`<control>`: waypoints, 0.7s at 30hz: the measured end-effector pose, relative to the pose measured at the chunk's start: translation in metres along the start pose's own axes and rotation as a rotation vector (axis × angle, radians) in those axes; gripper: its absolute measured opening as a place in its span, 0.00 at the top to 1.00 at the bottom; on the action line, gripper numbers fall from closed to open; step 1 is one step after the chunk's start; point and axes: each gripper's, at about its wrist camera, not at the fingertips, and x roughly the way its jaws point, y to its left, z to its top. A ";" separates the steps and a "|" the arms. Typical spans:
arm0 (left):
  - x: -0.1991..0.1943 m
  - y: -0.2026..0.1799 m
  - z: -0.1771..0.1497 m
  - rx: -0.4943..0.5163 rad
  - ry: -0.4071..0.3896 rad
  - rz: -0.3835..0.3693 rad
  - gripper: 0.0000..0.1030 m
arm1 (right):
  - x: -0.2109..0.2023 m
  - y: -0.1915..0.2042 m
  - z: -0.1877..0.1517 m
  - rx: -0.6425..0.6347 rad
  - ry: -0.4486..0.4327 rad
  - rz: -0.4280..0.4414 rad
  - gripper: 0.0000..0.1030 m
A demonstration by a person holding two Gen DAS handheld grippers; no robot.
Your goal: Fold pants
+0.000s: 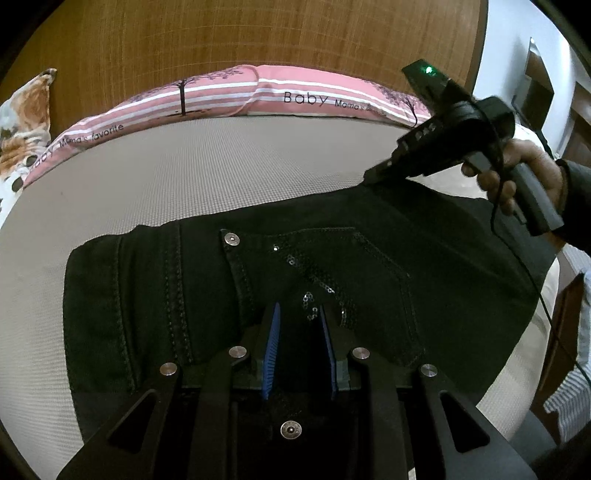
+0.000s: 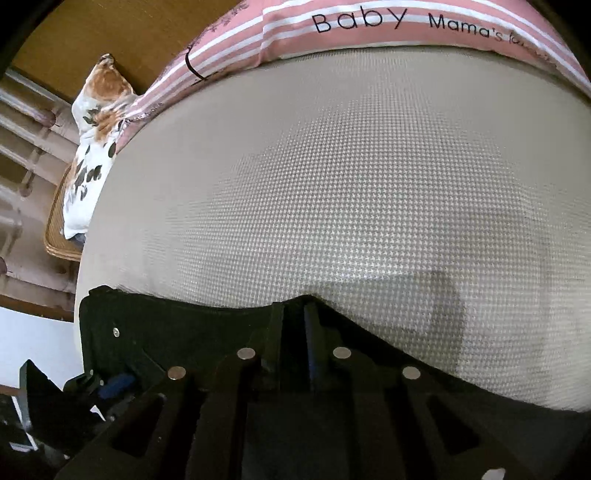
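Observation:
Black jeans lie flat on the beige bed, waistband to the left, back pocket with sequins facing up. My left gripper hovers over the pocket with its blue pads apart and nothing between them. My right gripper shows in the left wrist view at the jeans' far edge, held by a hand. In the right wrist view its fingers stand close together on the far edge of the jeans, which is pulled up slightly between them.
A pink striped pillow lies along the wooden headboard. A floral pillow sits at the far left. The beige bed cover stretches beyond the jeans. A cable hangs from the right gripper.

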 end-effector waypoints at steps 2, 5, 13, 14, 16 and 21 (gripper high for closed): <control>-0.003 -0.002 0.001 0.000 0.010 0.021 0.78 | -0.017 0.000 -0.004 0.024 -0.041 -0.007 0.68; -0.013 -0.006 -0.004 0.015 0.012 0.056 0.77 | -0.051 -0.003 -0.018 0.034 -0.114 -0.028 0.63; -0.022 0.002 -0.021 -0.001 0.023 0.091 0.77 | -0.090 -0.051 -0.107 0.144 -0.099 -0.105 0.60; -0.021 0.000 -0.021 0.004 0.026 0.101 0.77 | -0.091 -0.064 -0.121 0.181 -0.097 -0.115 0.60; -0.021 -0.004 -0.019 0.013 0.037 0.122 0.77 | -0.093 -0.088 -0.144 0.249 -0.100 -0.141 0.60; -0.027 -0.013 -0.007 0.038 0.055 0.133 0.69 | -0.125 -0.138 -0.196 0.386 -0.197 -0.164 0.69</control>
